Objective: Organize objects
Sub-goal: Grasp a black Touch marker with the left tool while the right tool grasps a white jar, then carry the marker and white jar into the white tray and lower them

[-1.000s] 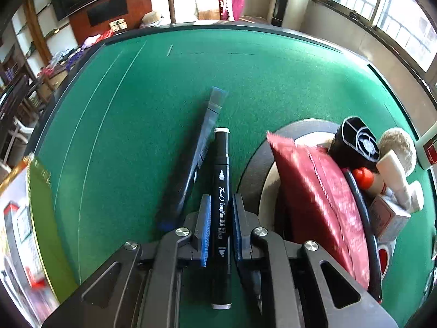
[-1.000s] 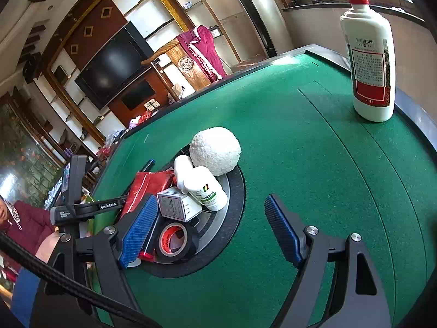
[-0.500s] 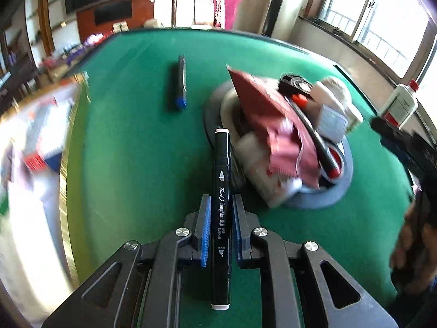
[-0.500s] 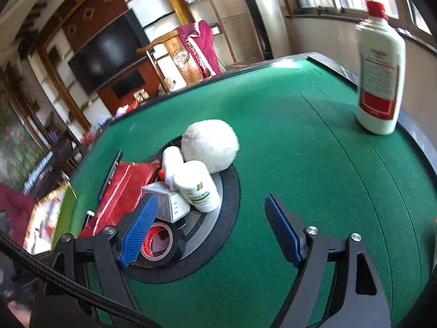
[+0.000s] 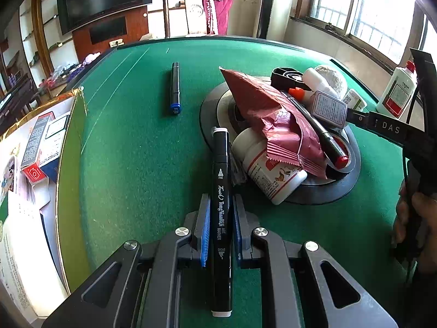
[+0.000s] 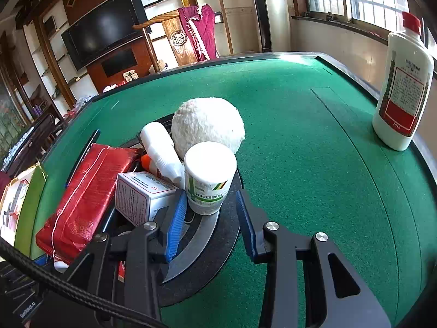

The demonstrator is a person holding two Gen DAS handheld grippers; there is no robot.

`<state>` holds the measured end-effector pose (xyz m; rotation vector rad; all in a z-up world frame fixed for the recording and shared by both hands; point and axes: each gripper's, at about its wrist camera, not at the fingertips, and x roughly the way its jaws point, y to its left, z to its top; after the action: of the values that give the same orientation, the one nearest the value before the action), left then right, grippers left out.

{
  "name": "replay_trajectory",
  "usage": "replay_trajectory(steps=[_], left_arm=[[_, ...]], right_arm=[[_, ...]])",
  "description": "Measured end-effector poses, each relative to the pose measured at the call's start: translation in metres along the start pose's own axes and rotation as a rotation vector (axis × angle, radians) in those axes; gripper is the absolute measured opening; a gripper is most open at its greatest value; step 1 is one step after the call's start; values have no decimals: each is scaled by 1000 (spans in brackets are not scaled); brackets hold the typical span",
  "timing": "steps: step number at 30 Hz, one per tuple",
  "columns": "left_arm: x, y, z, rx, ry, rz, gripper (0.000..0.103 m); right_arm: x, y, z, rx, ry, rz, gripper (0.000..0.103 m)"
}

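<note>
The left gripper (image 5: pixel 220 227) is clamped on a black marker (image 5: pixel 221 191), which runs straight up the middle of the left wrist view, its white-tipped end reaching the rim of the round tray (image 5: pixel 352 175) at centre right. On that tray lie a red packet (image 5: pixel 273 120), a white jar (image 5: pixel 270 175) under it, a red-tipped pen (image 5: pixel 319 128), a small box (image 5: pixel 327 108) and a fluffy white ball (image 5: pixel 331 78) behind. A blue-capped marker (image 5: pixel 174 87) lies alone on the green felt table (image 5: pixel 136 150) in the upper middle, well apart from the tray. At the left edge an open box (image 5: pixel 35 147) holds small cartons. In the right wrist view the right gripper (image 6: pixel 211 222) has just been closing; its blue pads (image 6: pixel 176 221) flank the near end of a green-labelled jar (image 6: pixel 209 176) at centre frame, the left pad near or touching it, the right pad clear. The jar lies beside the small box (image 6: pixel 142 196), with the ball (image 6: pixel 207 125) just behind. A white bottle (image 6: pixel 402 93) with a red cap stands upright at the right edge.
</note>
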<state>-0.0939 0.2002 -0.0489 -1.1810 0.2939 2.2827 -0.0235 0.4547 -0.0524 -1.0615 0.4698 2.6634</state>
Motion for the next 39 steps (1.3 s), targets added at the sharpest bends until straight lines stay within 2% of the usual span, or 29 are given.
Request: replay_trajectory(steps=[2,5,7,8,10,11,18,22,27,29,31,39], left_arm=[[0,-2,-1,15,-10,16,12],[1,-3,-1,32,-24,30,12],[0,-1,-2,27,-26,28,12],[0,0,-2,28,-27,26,12],[0,-1,-3,26,-29,25,12],[1,-1,-2,26,-30,24,12],[1,3,-1,12,-31,-3,15],[2,-4,0,56,-28,22,17],[3,-4,2,54,-26,28,19],[3,-3,2,45,-28,24,18],[2,-1,1,33,-31,35,12],[-8,-6,2,53,-81,59,12]], right_arm=[[-2,-1,-1,3,-5,-10,35],[0,-2,0,18,13,-33,51],[5,-4,2,36,23,-13,55],[6,-5,4,53,21,6,54],[4,-11,4,87,-3,45,34],[3,-12,4,87,-4,40,31],[-22,-6,4,72,-60,26,31],[-30,0,4,73,-63,44,31],[-40,15,7,23,-83,49,31],[-45,19,5,10,-94,57,31],[-49,24,5,4,-96,78,31],[-64,45,0,-40,-118,139,31]])
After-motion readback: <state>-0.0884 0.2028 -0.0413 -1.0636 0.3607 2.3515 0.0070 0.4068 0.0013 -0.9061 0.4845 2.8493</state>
